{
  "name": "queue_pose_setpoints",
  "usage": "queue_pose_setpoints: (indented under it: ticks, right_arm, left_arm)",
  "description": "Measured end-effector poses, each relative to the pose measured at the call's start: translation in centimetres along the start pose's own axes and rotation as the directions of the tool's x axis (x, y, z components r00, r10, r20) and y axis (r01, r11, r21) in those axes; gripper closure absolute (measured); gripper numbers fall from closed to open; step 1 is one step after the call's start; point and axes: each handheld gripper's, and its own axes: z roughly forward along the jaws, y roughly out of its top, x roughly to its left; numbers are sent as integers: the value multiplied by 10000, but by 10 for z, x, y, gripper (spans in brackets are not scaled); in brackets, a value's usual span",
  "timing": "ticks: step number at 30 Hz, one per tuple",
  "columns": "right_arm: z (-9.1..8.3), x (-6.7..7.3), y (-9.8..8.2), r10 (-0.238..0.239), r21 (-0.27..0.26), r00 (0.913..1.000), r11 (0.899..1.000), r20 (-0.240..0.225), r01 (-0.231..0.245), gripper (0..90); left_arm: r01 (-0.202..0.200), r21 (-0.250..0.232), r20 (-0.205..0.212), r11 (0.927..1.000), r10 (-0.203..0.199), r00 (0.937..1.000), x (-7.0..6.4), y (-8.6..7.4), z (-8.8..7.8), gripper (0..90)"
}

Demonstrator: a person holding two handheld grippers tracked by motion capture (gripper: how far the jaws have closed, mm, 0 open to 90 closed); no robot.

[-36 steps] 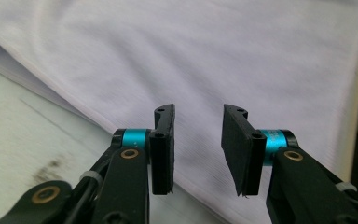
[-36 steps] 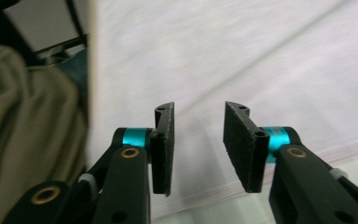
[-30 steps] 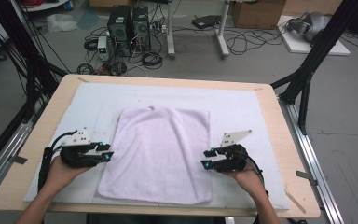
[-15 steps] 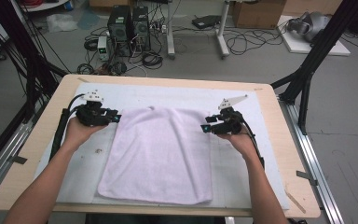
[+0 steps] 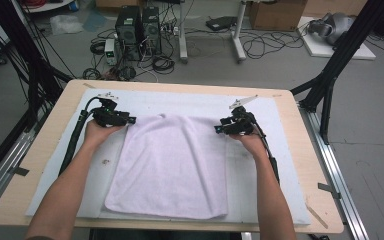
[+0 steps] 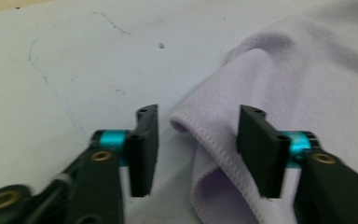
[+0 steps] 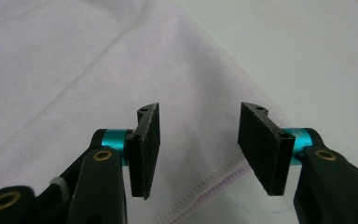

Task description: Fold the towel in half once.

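Left gripper [image 6: 193,140]: jaws were seen closing, lavender towel [image 5: 172,165] far-left corner between, ungripped.
Right gripper [image 7: 198,140]: jaws parted over far-right hem, nothing held.

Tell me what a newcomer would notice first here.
The pale lilac towel spread flat mid-table on the white mat. One claw sits at each far corner: the left claw with a raised fold of hem between its open jaws, which have just been closing, and the right claw open over the stitched edge. Cables and computer towers clutter the floor beyond.
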Motion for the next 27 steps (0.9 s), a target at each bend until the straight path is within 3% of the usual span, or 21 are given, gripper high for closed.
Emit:
queue_pose_setpoints:
  ticks: [2,5,6,8,11,12,13,16,18,19,21,24,27]
  right_arm:
    - [-1,0,0,100,-13,9999,9999,-37,-100,484]
    - [-3,1,0,158,0,9999,9999,-58,-158,480]
    - [-3,2,0,129,27,9999,9999,-65,-128,478]
    - [-4,4,1,22,61,10000,10000,-65,-22,477]
    - [-5,8,2,-43,157,10000,9999,-60,44,471]
    - [-4,10,3,-83,168,9999,9998,-76,85,471]
    - [-4,11,3,-140,210,9999,9997,-48,141,470]
    - [-6,14,2,-178,273,9998,9995,5,178,465]
    - [-7,14,2,-303,271,9995,9992,74,301,463]
    - [-8,14,1,-241,277,9997,9993,74,238,462]
    - [-9,12,0,-213,250,9997,9995,154,209,458]
    - [-8,11,0,-206,257,9997,9995,143,202,457]
    - [-4,13,1,-227,333,9997,9992,100,224,454]
  left_arm:
    - [-375,67,82,9993,375,9993,-6,1,-1,849]
    - [-1120,-273,192,9933,1126,9935,-21,3,-11,859]
    - [-1479,-324,179,9885,1485,9888,-28,3,-13,857]
    - [-1967,-156,648,9803,1973,9782,-42,0,-16,854]
    - [-2380,767,1891,9682,2202,9569,-59,-6,-9,814]
    - [-2560,937,2233,9621,2303,9471,-63,-8,-7,792]
    - [-2649,991,2369,9592,2358,9425,-67,-8,-6,764]
    - [-2580,466,2482,9650,2390,9388,-69,-4,-9,692]
    - [-2481,90,2222,9687,2400,9450,-68,2,-14,690]
    - [-2418,-83,1933,9703,2388,9516,-66,5,-17,704]
    - [-2113,-357,1096,9768,2140,9707,-61,11,-19,707]
    - [-1769,-83,359,9842,1771,9835,-52,18,-13,619]
    - [-1233,250,87,9921,1231,9924,-43,19,-4,532]
